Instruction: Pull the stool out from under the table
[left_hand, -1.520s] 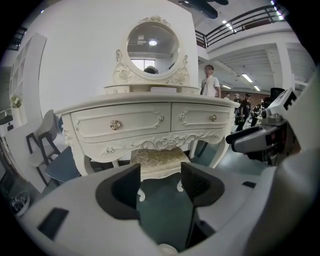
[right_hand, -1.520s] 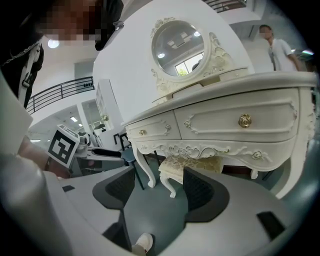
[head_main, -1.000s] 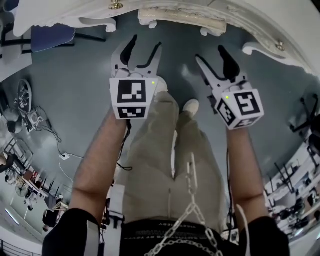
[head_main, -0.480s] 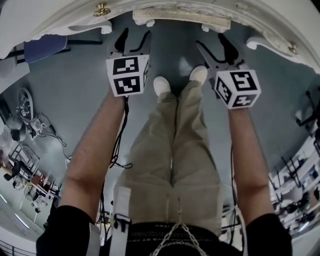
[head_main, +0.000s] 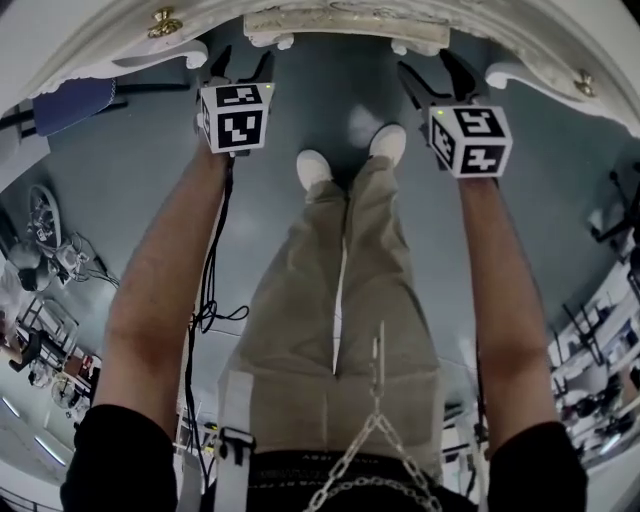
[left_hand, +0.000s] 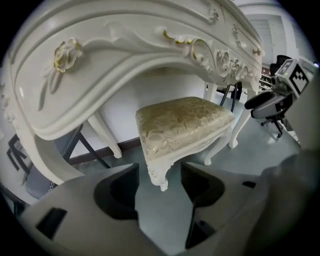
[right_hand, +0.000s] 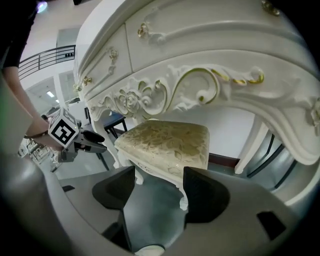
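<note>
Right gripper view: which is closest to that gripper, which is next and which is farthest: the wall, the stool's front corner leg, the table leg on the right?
1. Stool's front corner leg: low in the middle, just past the open jaws.
2. Table leg: right side, farther back.
3. Wall: at the very back, behind both.
</note>
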